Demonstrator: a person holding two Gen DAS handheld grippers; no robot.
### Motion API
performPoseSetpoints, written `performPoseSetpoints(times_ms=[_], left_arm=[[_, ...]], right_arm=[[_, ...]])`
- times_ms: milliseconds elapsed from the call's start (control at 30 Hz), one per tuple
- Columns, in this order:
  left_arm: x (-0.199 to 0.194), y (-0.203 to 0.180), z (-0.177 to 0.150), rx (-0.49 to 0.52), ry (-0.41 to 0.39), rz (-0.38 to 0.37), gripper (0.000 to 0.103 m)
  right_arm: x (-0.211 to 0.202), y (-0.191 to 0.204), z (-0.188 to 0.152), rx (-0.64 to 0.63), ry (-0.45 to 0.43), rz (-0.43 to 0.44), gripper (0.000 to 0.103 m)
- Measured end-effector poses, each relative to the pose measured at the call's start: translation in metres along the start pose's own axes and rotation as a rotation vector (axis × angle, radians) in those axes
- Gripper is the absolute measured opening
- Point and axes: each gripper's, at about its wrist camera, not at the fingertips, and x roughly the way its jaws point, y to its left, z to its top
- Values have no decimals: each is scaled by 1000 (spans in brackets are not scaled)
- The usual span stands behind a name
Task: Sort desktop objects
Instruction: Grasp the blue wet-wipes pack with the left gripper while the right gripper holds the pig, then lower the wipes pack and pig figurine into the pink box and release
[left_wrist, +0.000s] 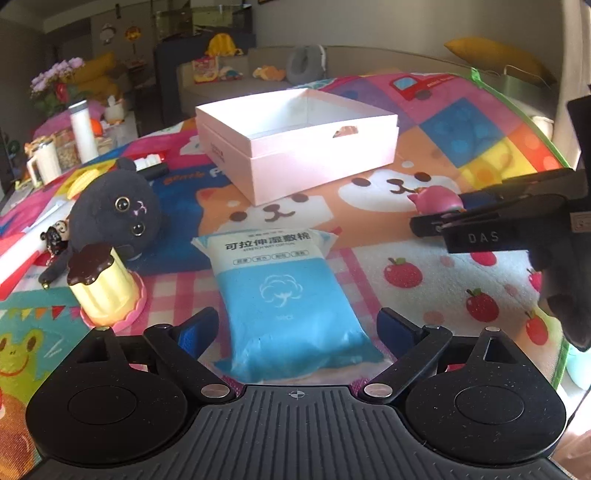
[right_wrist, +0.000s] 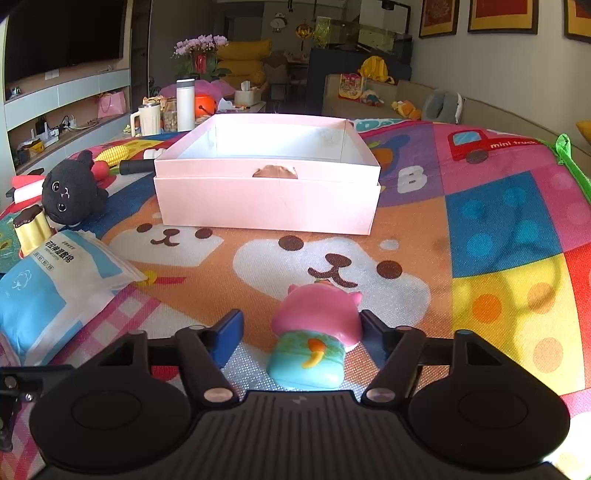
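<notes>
A blue and white pack of wet cotton (left_wrist: 288, 291) lies on the colourful mat between the fingers of my left gripper (left_wrist: 295, 326), which is open with a gap on each side of the pack. A pink pig toy with a teal base (right_wrist: 314, 332) lies between the fingers of my right gripper (right_wrist: 301, 332). The right finger is at the toy's side and the left finger stands apart from it. An open pink box (right_wrist: 266, 206) sits beyond, with nothing seen inside. In the left wrist view the right gripper (left_wrist: 436, 223) reaches in from the right beside the pig toy (left_wrist: 439, 199).
A black plush cat (left_wrist: 114, 214) and a yellow pudding toy (left_wrist: 99, 284) lie left of the pack. A toy corn cob (right_wrist: 112, 154), a white bottle (right_wrist: 184, 105) and a mug (right_wrist: 147, 120) stand behind the box at the left. The mat's green edge (right_wrist: 572, 162) runs along the right.
</notes>
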Motion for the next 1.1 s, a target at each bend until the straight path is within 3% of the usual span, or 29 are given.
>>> performPoseSetpoints(times_ms=[33,133,167,233,367,500,633,767,833,900,933,967,1100], left_arm=[[2,1,2,-10,-3,7,93],[5,1,5,-22,-10,28,77],[5,0,6,-16,-11,30,67],[0,-3,6,-2,-15,30,61],[-16,-11,3,26,-27,13,60],[-47,-23,15,69,-110,-25,60],[-60,-28,55,117,-238,-28,60],[-38,-20,108,108,-342,1,60],[-17,-13,139,71,-377,-1,62],[4,-6,164,45,-404,10,89],[13,-2,173,40,-405,24,101],[19,2,178,37,-406,39,100],[17,19,161,51,-381,50,103]], right_arm=[[-1,0,1,6,7,6,49],[-5,2,3,14,31,15,49],[-7,2,3,13,38,23,49],[-15,2,3,12,50,51,49],[-40,0,4,14,37,85,49],[-73,-6,16,14,-20,103,49],[-103,-14,50,13,-142,93,49],[-104,-29,104,65,-246,92,49],[-93,-36,136,87,-292,78,49],[-77,-45,168,112,-324,103,50],[-69,-49,181,127,-338,101,59],[-62,-51,191,136,-352,84,70],[-44,-48,200,107,-389,10,82]])
